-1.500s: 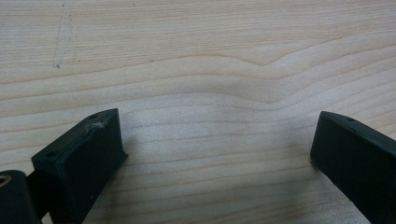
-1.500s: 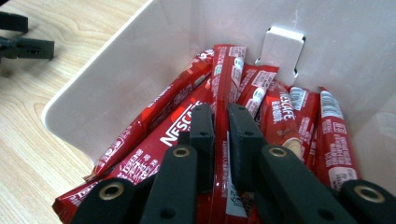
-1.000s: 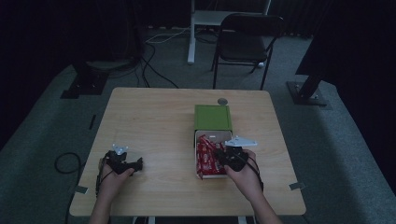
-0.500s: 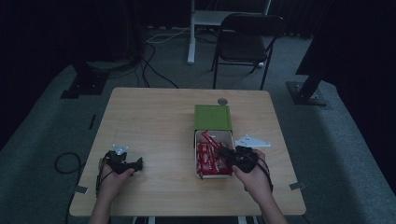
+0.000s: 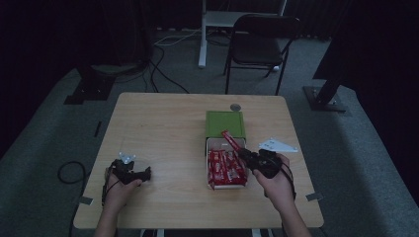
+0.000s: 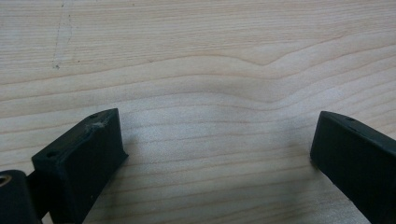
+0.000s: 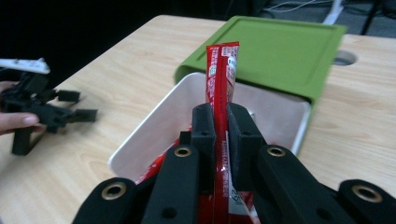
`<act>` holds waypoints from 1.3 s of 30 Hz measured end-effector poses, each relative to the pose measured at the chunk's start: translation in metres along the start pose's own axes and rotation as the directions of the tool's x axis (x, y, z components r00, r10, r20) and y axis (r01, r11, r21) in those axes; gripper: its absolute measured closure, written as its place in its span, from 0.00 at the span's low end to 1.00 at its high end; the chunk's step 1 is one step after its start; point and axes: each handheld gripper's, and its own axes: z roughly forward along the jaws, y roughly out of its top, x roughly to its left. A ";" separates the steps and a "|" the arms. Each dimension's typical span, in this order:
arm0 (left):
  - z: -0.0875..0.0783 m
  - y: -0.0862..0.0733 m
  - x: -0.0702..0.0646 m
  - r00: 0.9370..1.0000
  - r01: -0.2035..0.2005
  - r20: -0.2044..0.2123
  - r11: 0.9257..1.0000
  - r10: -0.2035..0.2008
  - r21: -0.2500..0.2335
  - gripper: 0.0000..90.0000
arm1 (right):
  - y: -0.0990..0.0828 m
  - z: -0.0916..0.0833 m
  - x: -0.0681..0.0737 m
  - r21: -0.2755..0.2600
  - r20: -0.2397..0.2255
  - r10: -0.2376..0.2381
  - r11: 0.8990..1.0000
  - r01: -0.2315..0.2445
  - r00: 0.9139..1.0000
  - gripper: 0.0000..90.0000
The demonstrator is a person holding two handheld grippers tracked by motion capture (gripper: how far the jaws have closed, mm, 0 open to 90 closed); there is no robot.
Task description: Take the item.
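Right gripper view: the right gripper (image 7: 220, 122) is clenched on one red bar (image 7: 222, 74), over the white box (image 7: 154, 122). Lift straight toward 12 o'clock, keeping firm pressure. Left gripper (image 5: 129, 171), released, rests at 9 o'clock.

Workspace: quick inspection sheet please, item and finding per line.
Surface: wooden table, bare wood under the left jaws.
Job's things: red snack bar pinched above the white box; more red bars inside; green lid slid back.
Clutter: grey round piece at the far edge.
Grippers: right hand-held gripper shut on the bar; left hand-held gripper open, on the table.
Cables: black cable on the floor, left.
Surroundings: folding chair behind the table, dark room.
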 end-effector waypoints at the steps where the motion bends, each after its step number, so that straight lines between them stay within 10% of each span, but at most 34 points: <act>1: 0.000 0.000 0.000 1.000 0.000 0.000 1.000 0.000 0.000 0.04 | 0.000 -0.003 -0.005 -0.011 0.014 0.009 1.000 -0.009 1.000 0.92; 23: 0.000 0.000 0.000 1.000 0.003 -0.002 1.000 -0.003 -0.001 0.04 | -0.015 -0.037 -0.059 -0.084 0.183 0.080 0.994 -0.065 0.980 0.92; 39: 0.000 0.000 0.000 1.000 0.002 -0.002 1.000 -0.002 0.001 0.04 | -0.054 -0.047 -0.103 -0.102 0.319 0.155 0.986 -0.128 0.935 0.92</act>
